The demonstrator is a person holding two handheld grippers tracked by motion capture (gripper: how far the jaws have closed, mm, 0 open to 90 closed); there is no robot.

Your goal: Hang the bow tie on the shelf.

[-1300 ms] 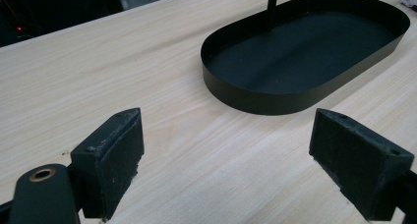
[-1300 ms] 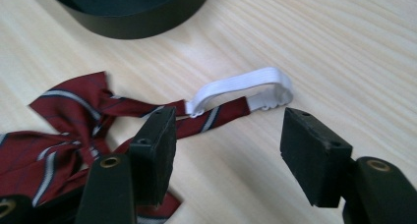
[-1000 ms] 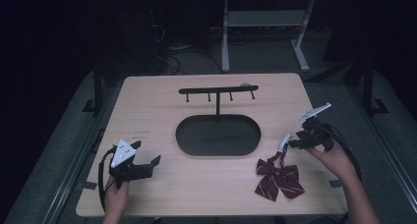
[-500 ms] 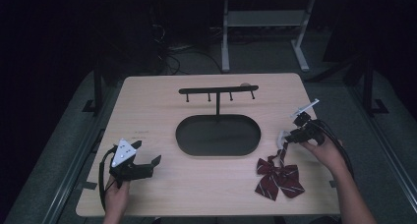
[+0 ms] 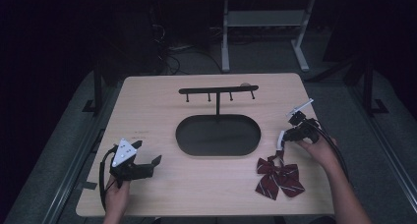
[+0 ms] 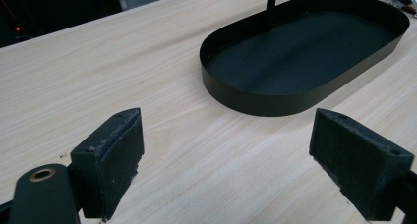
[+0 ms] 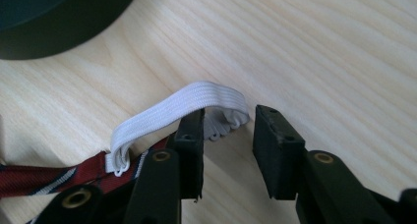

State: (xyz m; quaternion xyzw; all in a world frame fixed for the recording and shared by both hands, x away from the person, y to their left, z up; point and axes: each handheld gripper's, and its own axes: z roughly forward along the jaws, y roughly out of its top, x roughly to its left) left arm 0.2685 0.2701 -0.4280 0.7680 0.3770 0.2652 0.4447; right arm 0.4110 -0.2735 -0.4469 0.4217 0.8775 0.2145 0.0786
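Non-task items: worktop, tray with hook stand, background frame.

Light wood worktop [image 5: 147, 111] carries a black oval tray [image 5: 218, 135] near its middle; a thin post rises from the tray's far side to a black crossbar with small hooks [image 5: 218, 91]. A small round object [image 5: 244, 85] sits beyond the bar. White metal frame [image 5: 265, 25] on dark floor behind.

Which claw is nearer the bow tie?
Right. The right claw is at the bow tie, its jaws around the white elastic strap. The left claw sits across the tray.
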